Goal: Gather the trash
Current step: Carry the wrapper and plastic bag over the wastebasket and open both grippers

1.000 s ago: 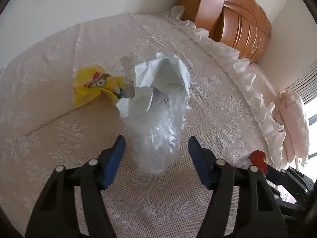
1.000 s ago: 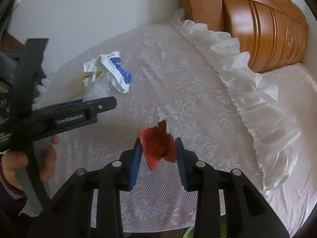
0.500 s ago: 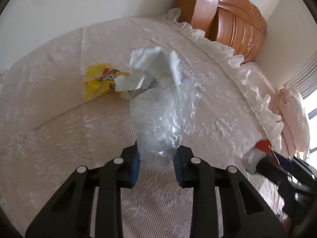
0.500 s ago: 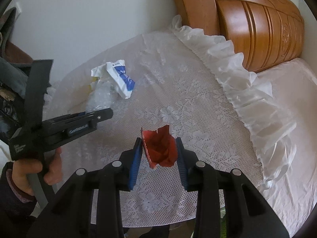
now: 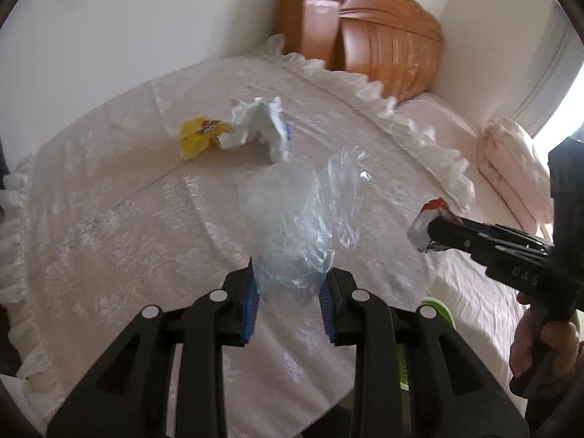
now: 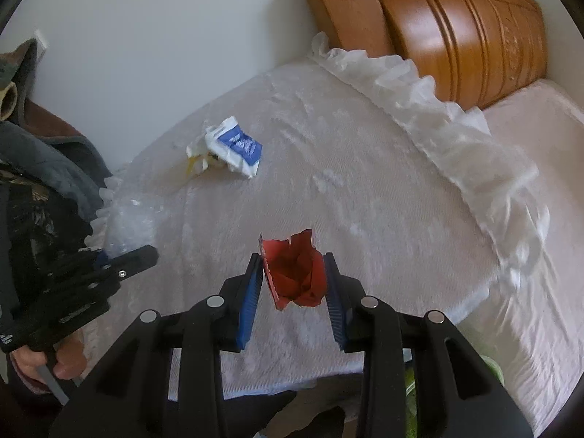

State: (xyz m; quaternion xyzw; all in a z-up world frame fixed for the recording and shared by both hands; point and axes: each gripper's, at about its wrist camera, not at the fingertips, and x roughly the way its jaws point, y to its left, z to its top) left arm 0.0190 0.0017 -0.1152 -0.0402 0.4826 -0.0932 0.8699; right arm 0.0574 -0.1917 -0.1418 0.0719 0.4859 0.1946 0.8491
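Observation:
My left gripper [image 5: 288, 292] is shut on a crumpled clear plastic bag [image 5: 292, 215], lifted off the lace bedspread [image 5: 109, 219]. My right gripper [image 6: 294, 284] is shut on a red wrapper [image 6: 295, 273] held above the bed; that wrapper [image 5: 429, 215] and gripper also show at the right of the left wrist view. A yellow wrapper [image 5: 199, 135] and a crumpled white and blue packet [image 5: 261, 126] lie together farther back on the bed. The white and blue packet [image 6: 233, 146] sits left of centre in the right wrist view, where the clear bag [image 6: 127, 226] shows at the left.
A wooden headboard [image 6: 456, 25] and a frilled white pillow edge [image 6: 438, 116] close off the far right. A wall [image 5: 109, 29] runs behind the bed. Something green [image 5: 438, 310] lies low beyond the bed's near edge. A person's hands [image 6: 54, 357] hold both gripper handles.
The left gripper closed on the clear bag and lifted it up and back, away from the white packet. The right gripper with the red wrapper also drew back a little.

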